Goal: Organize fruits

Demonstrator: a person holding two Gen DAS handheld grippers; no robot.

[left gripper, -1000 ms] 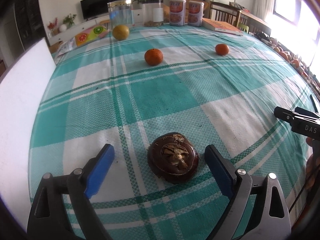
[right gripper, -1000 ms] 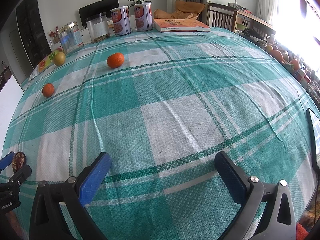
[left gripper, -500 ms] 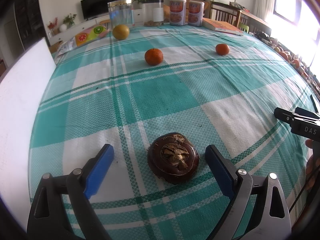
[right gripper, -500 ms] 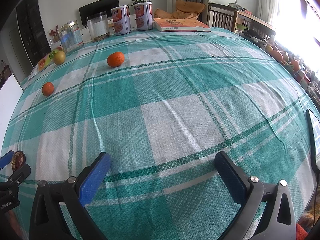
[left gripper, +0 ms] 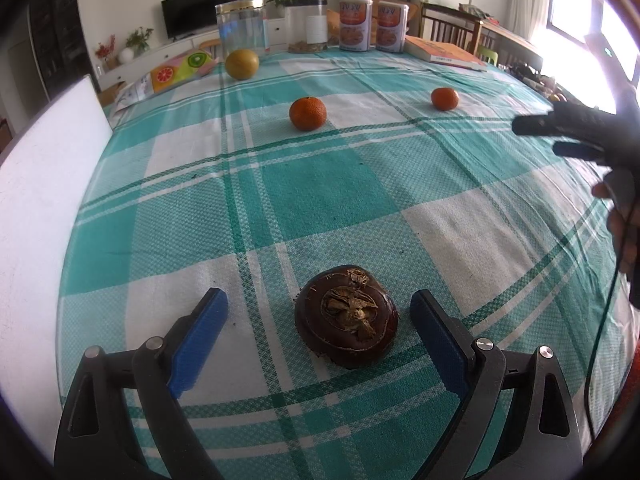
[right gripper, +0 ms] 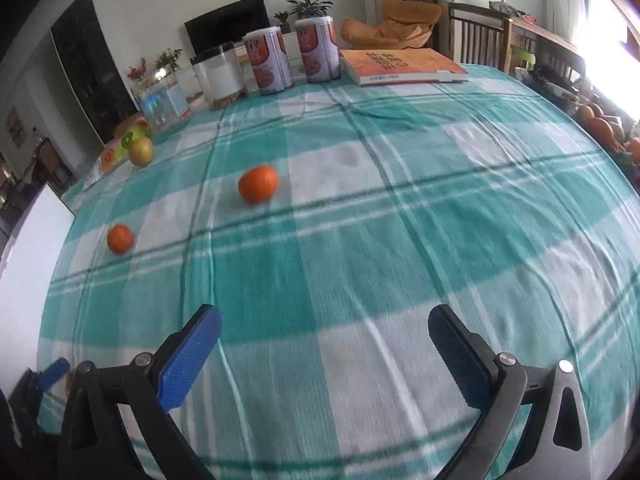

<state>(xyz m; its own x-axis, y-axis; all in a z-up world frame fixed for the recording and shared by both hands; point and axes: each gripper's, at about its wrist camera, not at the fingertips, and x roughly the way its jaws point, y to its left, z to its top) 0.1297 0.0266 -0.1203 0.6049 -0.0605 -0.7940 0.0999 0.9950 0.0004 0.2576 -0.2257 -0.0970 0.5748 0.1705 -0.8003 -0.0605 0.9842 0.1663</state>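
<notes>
A dark brown mangosteen (left gripper: 347, 316) lies on the green checked tablecloth between the wide-open fingers of my left gripper (left gripper: 318, 316), untouched. Farther off lie a large orange (left gripper: 307, 113), a small orange (left gripper: 444, 99) and a yellow-green fruit (left gripper: 241, 64). My right gripper (right gripper: 325, 338) is open and empty above the cloth; it shows at the right of the left wrist view (left gripper: 568, 130). In the right wrist view the small orange (right gripper: 258, 184), the large orange (right gripper: 119, 239) and the yellow-green fruit (right gripper: 141, 151) lie ahead to the left.
A white board (left gripper: 44, 184) stands along the table's left edge. Jars (right gripper: 219, 76), two tins (right gripper: 270, 60) and a book (right gripper: 400, 66) stand at the far end, with a fruit-printed pack (left gripper: 176, 72). More fruit (right gripper: 600, 124) lies beyond the right edge.
My right gripper has moved forward and up over the table, toward the oranges; its view is blurred with motion. My left gripper and the mangosteen have stayed put.
</notes>
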